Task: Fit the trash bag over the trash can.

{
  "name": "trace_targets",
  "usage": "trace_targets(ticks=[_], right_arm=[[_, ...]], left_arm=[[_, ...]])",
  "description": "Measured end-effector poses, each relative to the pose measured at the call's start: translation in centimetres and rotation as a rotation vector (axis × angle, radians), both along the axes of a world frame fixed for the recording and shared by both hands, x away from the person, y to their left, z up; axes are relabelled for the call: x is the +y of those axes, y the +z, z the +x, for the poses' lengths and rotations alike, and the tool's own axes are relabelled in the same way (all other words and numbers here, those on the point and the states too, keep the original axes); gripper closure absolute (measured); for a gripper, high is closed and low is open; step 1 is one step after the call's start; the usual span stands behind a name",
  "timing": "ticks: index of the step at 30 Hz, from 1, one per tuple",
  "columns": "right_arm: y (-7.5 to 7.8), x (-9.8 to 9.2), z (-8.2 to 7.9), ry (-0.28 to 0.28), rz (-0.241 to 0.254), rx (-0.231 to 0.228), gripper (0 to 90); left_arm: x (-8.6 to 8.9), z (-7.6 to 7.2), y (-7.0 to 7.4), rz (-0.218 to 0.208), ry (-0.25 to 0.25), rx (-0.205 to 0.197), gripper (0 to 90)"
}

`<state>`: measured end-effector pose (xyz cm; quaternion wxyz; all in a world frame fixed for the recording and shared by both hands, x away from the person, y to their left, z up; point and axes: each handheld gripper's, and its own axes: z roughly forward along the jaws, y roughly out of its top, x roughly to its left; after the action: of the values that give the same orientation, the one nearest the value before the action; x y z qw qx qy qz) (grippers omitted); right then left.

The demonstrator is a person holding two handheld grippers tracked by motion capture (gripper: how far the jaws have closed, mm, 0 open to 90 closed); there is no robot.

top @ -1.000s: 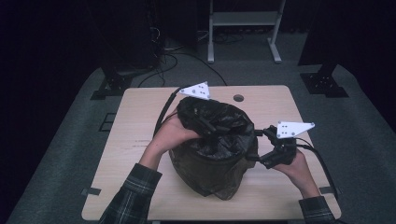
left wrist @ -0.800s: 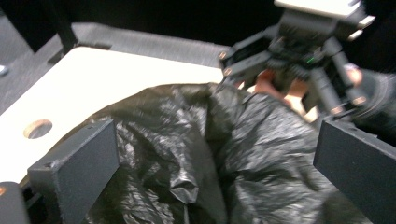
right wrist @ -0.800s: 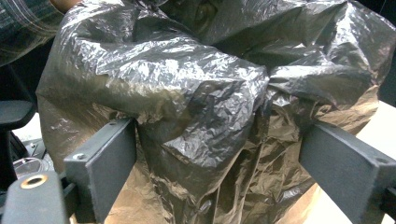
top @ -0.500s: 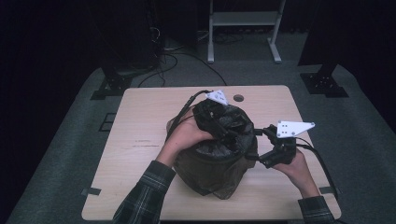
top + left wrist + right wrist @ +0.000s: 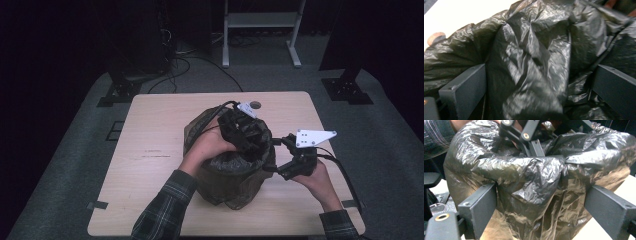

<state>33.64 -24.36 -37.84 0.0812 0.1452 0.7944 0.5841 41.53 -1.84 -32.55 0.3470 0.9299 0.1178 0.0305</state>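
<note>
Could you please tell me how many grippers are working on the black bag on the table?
2. The left gripper is pushed down into the black bag's open top; the right gripper is at the bag's right side, jaws apart.

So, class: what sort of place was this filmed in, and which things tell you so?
Probably a lab or studio set up for recording, not a home: a bare wooden table on grey carpet, cables trailing over the floor, and black stand feet beside it.

Crumpled glossy black plastic bag bunched between the left gripper open dark-grey jaws, pale tabletop beyond, upper left.
</note>
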Motion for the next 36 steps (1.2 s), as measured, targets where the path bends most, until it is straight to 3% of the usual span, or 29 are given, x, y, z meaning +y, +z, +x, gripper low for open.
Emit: trace_targets(ticks=[3, 5, 8, 12, 13, 17, 18, 21, 26, 30, 31, 36], right_arm=[[-0.1, 0.0, 0.1, -0.001, -0.006, 0.004, 10.2], [-0.1, 0.0, 0.1, 0.0, -0.007, 0.004, 10.2], [-0.1, 0.0, 0.1, -0.001, -0.006, 0.005, 10.2], [0.0, -0.2, 0.0, -0.009, -0.008, 0.005, 10.2], [0.1, -0.4, 0.0, -0.012, -0.007, 0.004, 10.2], [0.4, -0.8, -0.1, -0.021, -0.011, -0.002, 10.2], [0.4, -0.9, -0.1, -0.022, -0.01, -0.002, 10.2], [0.5, -1.0, -0.3, -0.023, -0.009, -0.005, 10.2], [0.6, -1.1, -0.5, -0.023, -0.012, -0.007, 10.2], [0.5, -1.2, -0.5, -0.026, -0.009, -0.007, 10.2], [0.3, -1.3, -0.6, -0.028, -0.01, -0.004, 10.2], [0.0, -1.5, -0.6, -0.029, -0.011, 0.002, 10.2]], left_arm=[[-0.5, 0.1, -0.4, 0.033, -0.002, 0.01, 0.0], [-0.9, 0.1, -0.9, 0.094, -0.016, 0.011, 0.0], [-1.2, 0.0, -1.1, 0.118, -0.022, 0.015, 0.0], [-0.7, -0.4, -0.2, 0.053, -0.015, 0.013, 0.0], [-0.7, -0.4, -0.2, 0.053, -0.015, 0.013, 0.0], [0.1, -1.3, 1.5, 0.004, -0.031, -0.018, 0.0], [0.6, -1.7, 2.6, -0.029, -0.032, -0.035, 0.0], [1.1, -2.5, 3.8, -0.086, -0.045, -0.04, 0.0], [0.9, -3.3, 3.8, -0.097, -0.077, -0.029, 0.0], [-0.2, -3.3, 2.4, -0.062, -0.109, -0.003, 0.0], [-0.4, -2.9, 1.8, -0.07, -0.104, 0.018, 0.0], [-0.9, -2.2, 0.4, -0.025, -0.103, 0.048, 0.0]])
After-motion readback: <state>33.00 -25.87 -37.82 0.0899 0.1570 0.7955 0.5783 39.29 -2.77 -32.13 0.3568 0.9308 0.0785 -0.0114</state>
